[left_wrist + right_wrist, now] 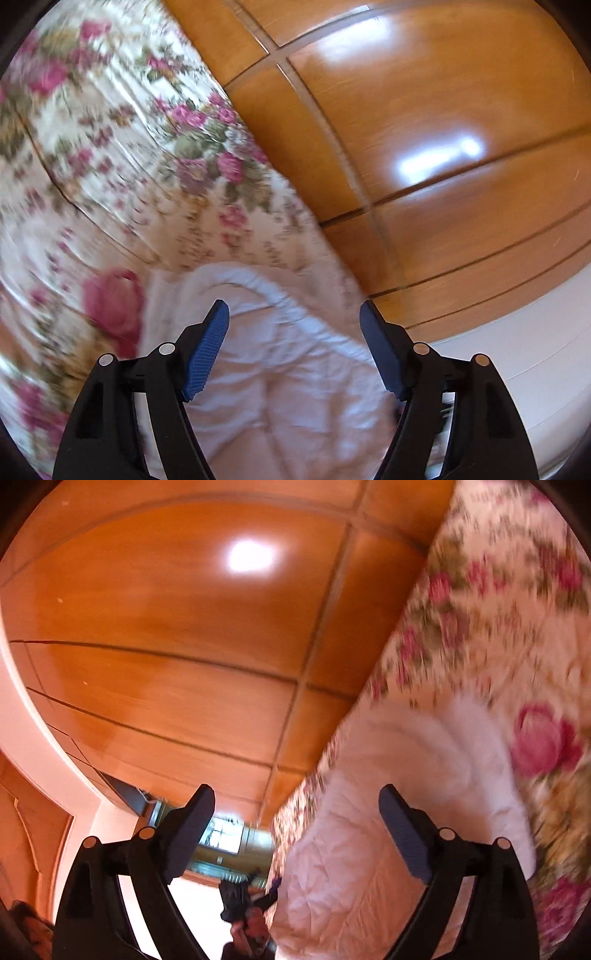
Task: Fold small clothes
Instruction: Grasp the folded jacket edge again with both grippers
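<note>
A small white garment (288,387) lies crumpled on a floral bedspread (110,147), near the bed's edge. My left gripper (293,308) hangs just above it, open; its blue pads (207,354) stand wide apart and grip no cloth. In the right wrist view the same white garment (369,849) lies to the right of centre on the bedspread (498,609). My right gripper (297,790) is open too, with its right finger over the garment and its left finger off the bed's edge. Nothing is held between either pair of fingers. Both views are blurred.
Glossy orange wooden panels (443,129) with dark grooves run along the bed's side, and they fill the left of the right wrist view (166,627). A white band (535,350) runs below them. A dark heap of things (243,897) lies beyond the bed's edge.
</note>
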Action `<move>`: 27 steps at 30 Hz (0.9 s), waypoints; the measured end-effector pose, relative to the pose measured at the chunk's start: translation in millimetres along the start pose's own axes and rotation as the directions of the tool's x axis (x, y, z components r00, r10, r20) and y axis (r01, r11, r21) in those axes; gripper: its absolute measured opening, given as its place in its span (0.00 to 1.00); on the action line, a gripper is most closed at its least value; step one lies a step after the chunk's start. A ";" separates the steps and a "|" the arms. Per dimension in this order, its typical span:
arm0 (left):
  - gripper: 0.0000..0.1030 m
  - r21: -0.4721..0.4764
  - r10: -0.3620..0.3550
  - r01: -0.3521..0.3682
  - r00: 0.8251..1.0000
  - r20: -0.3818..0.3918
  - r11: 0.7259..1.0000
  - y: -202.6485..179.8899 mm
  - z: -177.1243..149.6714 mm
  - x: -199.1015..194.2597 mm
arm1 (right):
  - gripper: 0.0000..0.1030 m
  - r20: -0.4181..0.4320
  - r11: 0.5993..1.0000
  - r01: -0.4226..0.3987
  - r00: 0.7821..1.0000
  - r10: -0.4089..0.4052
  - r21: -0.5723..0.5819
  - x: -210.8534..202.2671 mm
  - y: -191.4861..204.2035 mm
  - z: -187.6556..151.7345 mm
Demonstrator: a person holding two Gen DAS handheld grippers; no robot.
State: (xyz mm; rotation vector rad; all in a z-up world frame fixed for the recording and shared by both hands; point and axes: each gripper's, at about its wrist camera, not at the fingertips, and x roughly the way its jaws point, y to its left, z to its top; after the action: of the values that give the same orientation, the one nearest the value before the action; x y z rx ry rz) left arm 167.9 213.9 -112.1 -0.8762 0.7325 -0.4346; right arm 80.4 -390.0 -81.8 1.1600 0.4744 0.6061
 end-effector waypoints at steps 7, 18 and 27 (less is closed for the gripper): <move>0.72 0.114 0.119 -0.115 0.993 -0.024 0.987 5.4 -9.0 18.7 | 0.88 0.008 0.791 0.438 0.876 -0.482 -0.427 44.7 38.9 -3.5; 0.43 0.436 0.347 -0.291 0.936 -0.052 0.851 -14.8 -31.9 57.9 | 0.30 0.049 0.427 0.515 0.678 -0.733 -0.743 119.1 28.3 -41.2; 0.05 0.456 0.317 -0.305 0.947 0.053 0.836 -34.4 -38.1 33.5 | 0.14 0.163 0.381 0.530 0.719 -0.676 -0.758 100.3 65.1 -50.4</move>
State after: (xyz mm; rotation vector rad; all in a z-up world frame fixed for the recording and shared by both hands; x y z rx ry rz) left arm 161.0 153.0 -113.5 -0.2943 0.7388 -0.3063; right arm 110.9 -270.7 -41.0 0.0308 0.6627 0.1812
